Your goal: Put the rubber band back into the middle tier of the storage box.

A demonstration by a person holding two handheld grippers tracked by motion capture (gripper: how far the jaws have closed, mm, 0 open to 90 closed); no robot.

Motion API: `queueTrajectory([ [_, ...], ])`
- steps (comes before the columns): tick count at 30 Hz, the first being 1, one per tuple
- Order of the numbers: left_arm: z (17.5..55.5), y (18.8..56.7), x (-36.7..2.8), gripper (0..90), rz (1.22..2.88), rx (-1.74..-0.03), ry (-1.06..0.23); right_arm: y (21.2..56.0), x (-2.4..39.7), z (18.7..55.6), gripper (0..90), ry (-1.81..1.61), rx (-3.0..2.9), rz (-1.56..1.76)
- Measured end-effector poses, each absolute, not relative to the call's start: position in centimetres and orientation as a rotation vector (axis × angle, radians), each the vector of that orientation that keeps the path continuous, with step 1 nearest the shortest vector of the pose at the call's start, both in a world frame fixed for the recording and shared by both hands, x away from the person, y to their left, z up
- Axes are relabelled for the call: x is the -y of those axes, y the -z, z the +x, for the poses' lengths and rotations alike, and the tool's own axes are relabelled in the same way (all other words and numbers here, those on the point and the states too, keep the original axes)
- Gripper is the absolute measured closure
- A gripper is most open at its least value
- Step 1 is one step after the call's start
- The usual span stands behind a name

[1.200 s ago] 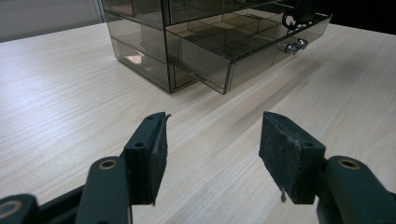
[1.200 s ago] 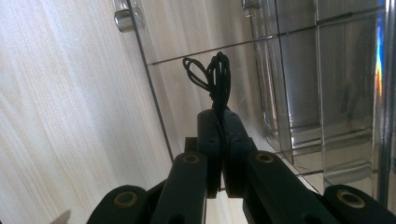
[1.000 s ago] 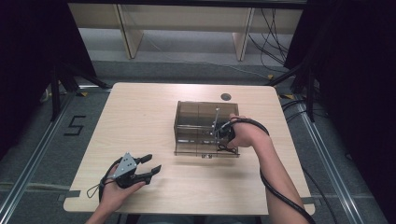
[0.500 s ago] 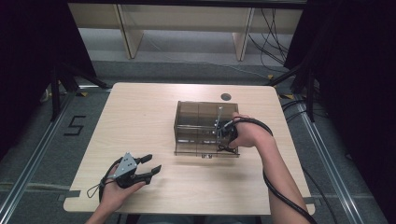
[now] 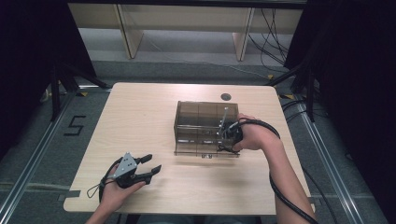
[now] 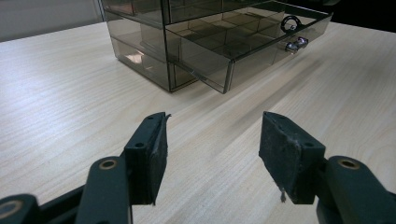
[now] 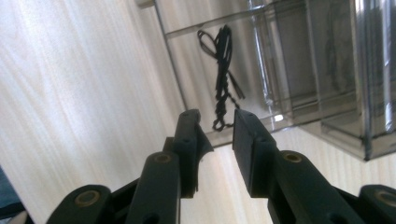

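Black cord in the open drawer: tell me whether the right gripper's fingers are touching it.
Apart. In the right gripper view the fingers stand open, having just been opening, and the thin black cord lies in the smoky transparent plastic drawer beyond their tips, nothing between them.

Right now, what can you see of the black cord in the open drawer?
The thin black twisted cord lies loose on the clear floor of the pulled-out drawer of the smoky translucent plastic drawer cabinet. It is bunched lengthwise, with a small loop at its far end and a knotted tail near the drawer's front edge. The right gripper has just been opening; the cord lies beyond its pads, untouched.
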State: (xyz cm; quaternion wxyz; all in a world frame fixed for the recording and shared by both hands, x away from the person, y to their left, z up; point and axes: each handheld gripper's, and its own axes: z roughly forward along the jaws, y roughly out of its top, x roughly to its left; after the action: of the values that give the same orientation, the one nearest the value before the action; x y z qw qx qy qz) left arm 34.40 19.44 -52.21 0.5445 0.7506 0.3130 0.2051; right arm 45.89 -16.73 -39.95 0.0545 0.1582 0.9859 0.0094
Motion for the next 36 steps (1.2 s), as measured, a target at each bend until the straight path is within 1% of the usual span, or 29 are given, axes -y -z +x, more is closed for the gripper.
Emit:
queueTrajectory([
  [11, 34.4, 52.2, -19.4, 41.4, 1.78, -0.744, -0.486, 39.7, 18.1, 44.3, 71.6, -0.034, -2.996, 0.534],
  [24, 34.4, 52.2, -19.4, 41.4, 1.78, -0.744, -0.488, 41.4, 20.9, 41.7, 70.3, -0.024, -3.02, 0.589],
  [36, 34.4, 52.2, -19.4, 41.4, 1.78, -0.745, -0.488, 42.8, 22.3, 39.8, 69.4, 0.011, -3.033, 0.646],
])
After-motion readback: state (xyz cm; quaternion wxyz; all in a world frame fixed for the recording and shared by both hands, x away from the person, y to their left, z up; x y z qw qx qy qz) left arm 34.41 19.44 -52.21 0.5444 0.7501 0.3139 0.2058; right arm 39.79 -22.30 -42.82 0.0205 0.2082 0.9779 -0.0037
